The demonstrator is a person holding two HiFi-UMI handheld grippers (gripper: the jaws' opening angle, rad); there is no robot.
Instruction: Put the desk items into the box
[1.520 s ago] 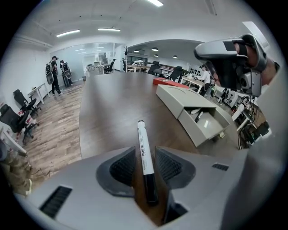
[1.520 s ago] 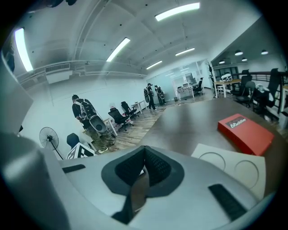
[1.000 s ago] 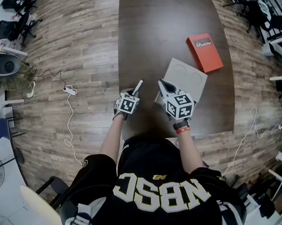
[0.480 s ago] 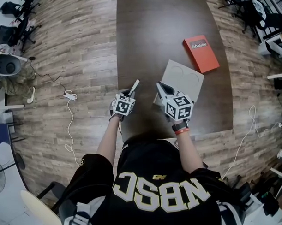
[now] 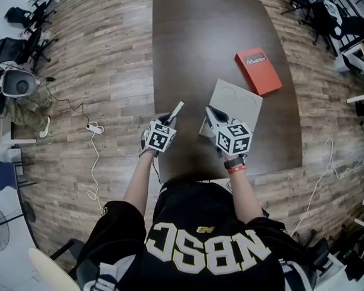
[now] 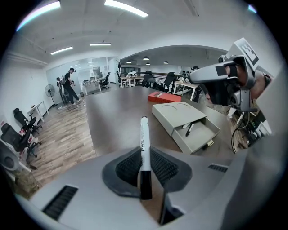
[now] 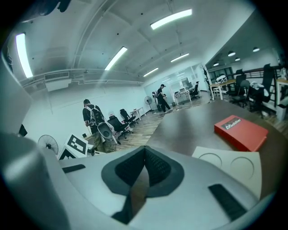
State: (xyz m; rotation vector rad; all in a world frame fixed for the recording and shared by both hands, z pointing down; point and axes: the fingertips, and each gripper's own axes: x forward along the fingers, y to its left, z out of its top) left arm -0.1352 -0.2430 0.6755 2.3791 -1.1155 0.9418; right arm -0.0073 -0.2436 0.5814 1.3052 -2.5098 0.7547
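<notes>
My left gripper (image 5: 170,116) (image 6: 144,155) is shut on a white marker (image 6: 144,134) with a black cap; the marker (image 5: 177,108) sticks out forward over the dark table (image 5: 190,46). A grey box (image 5: 235,103) (image 6: 180,114) lies to the right, its drawer (image 6: 198,134) pulled open with a couple of pens (image 6: 189,129) inside. My right gripper (image 5: 211,114) (image 7: 144,152) hovers over the box's near-left corner, shut with nothing between its jaws. The left gripper view shows it at the upper right (image 6: 225,81).
A red box (image 5: 258,70) (image 6: 163,96) (image 7: 240,131) lies beyond the grey box (image 7: 234,168) on the table. Wooden floor surrounds the table, with a cable (image 5: 91,145) at the left. Office chairs and people (image 7: 92,117) stand far off.
Hardly anything differs: both grippers stay in about the same place and the marker remains gripped. The head view has shifted slightly.
</notes>
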